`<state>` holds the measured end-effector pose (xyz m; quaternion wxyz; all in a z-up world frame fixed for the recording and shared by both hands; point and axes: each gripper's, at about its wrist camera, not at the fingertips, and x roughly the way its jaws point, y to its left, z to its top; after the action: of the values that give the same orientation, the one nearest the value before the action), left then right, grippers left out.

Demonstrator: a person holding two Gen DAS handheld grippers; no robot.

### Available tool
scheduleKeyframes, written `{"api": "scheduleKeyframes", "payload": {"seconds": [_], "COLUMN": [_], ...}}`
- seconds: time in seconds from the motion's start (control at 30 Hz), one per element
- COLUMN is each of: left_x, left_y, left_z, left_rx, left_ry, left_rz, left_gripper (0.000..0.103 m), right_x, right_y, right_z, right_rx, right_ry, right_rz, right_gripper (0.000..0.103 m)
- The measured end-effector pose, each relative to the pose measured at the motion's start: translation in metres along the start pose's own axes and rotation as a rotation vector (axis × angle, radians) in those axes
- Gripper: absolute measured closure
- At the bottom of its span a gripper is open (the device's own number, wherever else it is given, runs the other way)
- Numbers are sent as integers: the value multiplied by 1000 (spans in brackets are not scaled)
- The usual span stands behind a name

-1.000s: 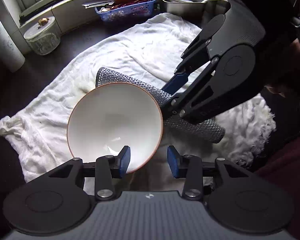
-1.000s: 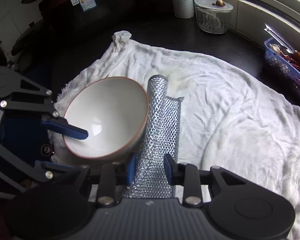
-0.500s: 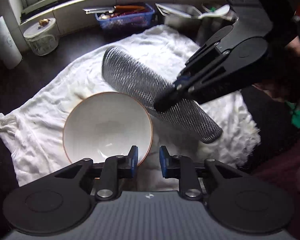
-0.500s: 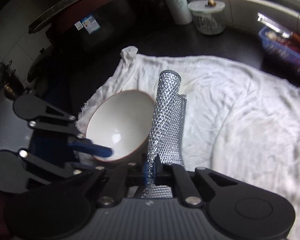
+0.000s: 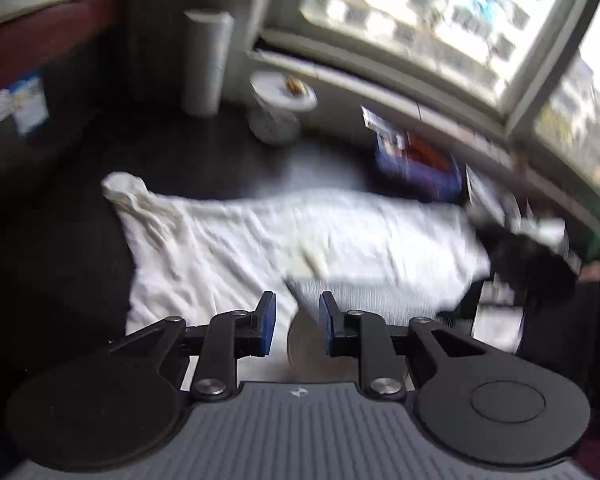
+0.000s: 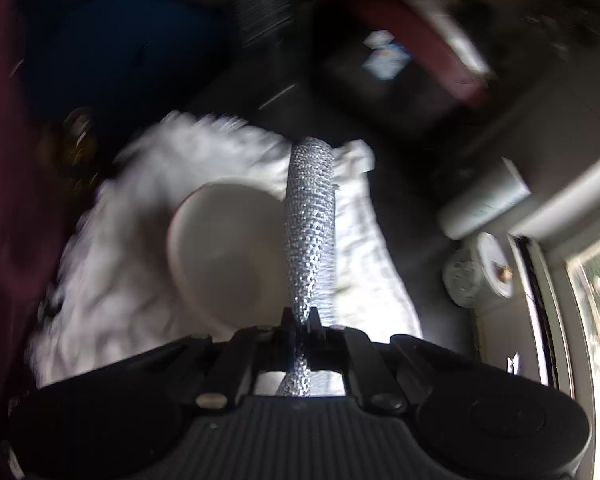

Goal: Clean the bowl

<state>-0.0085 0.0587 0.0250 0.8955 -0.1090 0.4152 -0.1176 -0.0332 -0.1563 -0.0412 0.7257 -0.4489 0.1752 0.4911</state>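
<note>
A dark kitchen counter (image 5: 204, 152) runs beneath a bright window (image 5: 440, 12), and a rumpled white cloth (image 5: 228, 248) is spread across it. Both views are smeared with motion blur. At the back of the counter stand a pale upright roll (image 5: 206, 64), a clear lidded jar (image 5: 280, 108) and a blue basket (image 5: 416, 164) of utensils.

The right gripper (image 6: 300, 320) is pinched tight on the near end of a rolled silver mesh scrubber (image 6: 310, 224), with no gap visible between its jaws. The scrubber juts straight forward from the fingers as a long, glittering tube, its far end reaching out over the cloth.

The left gripper (image 5: 296, 322) has its blue-padded jaws parted a little, with a narrow gap between them. In the left wrist view a blurred, curved pale edge, probably the bowl (image 6: 228, 256), shows in that gap, closer to the right-hand pad; whether the pads touch it cannot be told.

In the right wrist view the bowl sits just left of the scrubber, over the white cloth. It is white and round, with a thin reddish-brown rim, and its opening faces the camera. Its interior looks smooth and plain, though the blur hides any finer detail. The scrubber's side overlaps the bowl's right edge; contact cannot be confirmed.
</note>
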Motion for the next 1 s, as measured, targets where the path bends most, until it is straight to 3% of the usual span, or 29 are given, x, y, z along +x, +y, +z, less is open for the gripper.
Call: {"api": "scheduleKeyframes", "payload": {"seconds": [0.07,0.17,0.3,0.33,0.37,0.47,0.7,0.83,0.93,1.0], "left_x": [9,46,83,88,93,99,99,97,99,100], "left_y": [-14,-44,-54,-53,-52,-53,-44,-42,-44,-43], "left_z": [7,-1,-24,-29,-32,-36,-43,-47,-49,-50], "left_rx": [80,232,223,204,186,163,112,88,88,79], "left_ry": [31,188,312,324,331,316,309,298,298,297], "left_rz": [-75,-150,-161,-170,-175,-187,-133,-131,-134,-135], "left_gripper": [82,81,81,81,81,81,81,81,82,82], "right_x": [-2,0,-5,-8,-12,-21,-39,-55,-42,-28], "right_y": [-2,-3,-10,-13,-16,-26,-46,-66,-71,-68], "right_z": [-1,-3,-13,-18,-23,-38,-63,-75,-81,-84], "right_rx": [-22,-64,71,128,186,358,665,1006,1233,1317], "right_ry": [-3,3,-1,-3,-6,-12,-43,-157,-81,-39], "right_rz": [32,54,78,92,107,151,176,263,272,285], "right_gripper": [98,98,88,80,73,64,60,53,50,50]}}
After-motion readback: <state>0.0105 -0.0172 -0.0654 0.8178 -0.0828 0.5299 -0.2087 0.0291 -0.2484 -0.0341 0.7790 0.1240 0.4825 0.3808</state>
